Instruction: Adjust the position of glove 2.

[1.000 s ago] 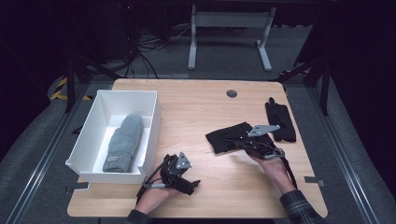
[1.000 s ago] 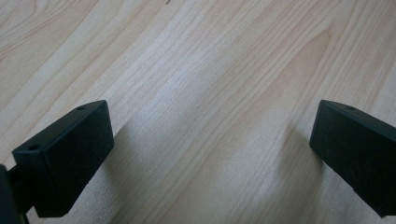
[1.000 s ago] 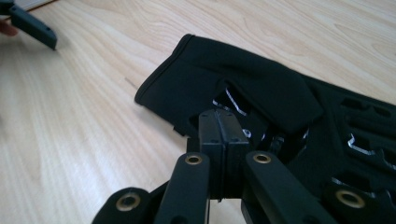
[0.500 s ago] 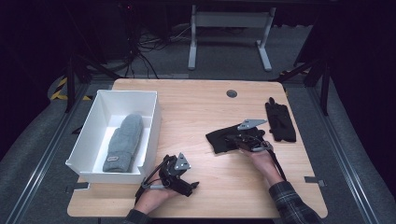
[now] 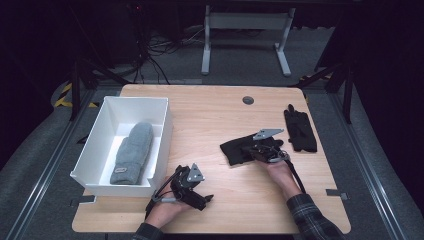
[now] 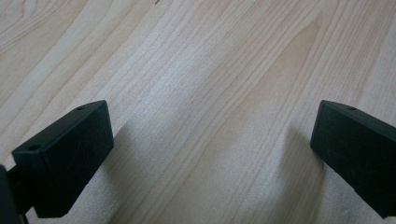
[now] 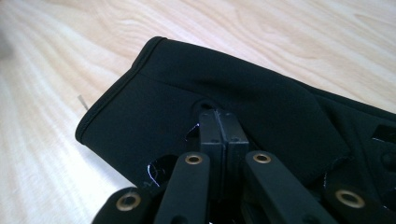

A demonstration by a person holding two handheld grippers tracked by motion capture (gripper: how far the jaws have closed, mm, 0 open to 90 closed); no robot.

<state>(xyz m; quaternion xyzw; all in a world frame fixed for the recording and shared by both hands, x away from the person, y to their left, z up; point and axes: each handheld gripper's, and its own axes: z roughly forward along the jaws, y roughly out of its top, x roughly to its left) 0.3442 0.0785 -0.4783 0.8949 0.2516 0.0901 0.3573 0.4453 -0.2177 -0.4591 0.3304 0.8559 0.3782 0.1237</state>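
A black glove (image 5: 234, 150) lies flat on the wooden table (image 5: 210, 115), right of centre. My right gripper (image 5: 253, 150) rests on it, held in a hand. In the right gripper view its jaws (image 7: 218, 116) are pressed together, and the glove's fabric (image 7: 261, 91) puckers at their tips. A second black glove (image 5: 300, 131) lies further right. A grey mitten (image 5: 131, 152) lies inside the white box (image 5: 150, 101) at the left. My left gripper (image 5: 202, 199) sits near the front edge with its jaws spread wide over bare wood (image 6: 210, 154), nothing between them.
A round grommet hole (image 5: 248, 100) sits near the table's far edge. The white box takes up the table's left side. Beyond the table are a metal stand (image 5: 245, 30) and loose cables on the floor.
My right gripper has moved left and down onto the black glove near the centre. The left gripper and the mitten have stayed where they were.
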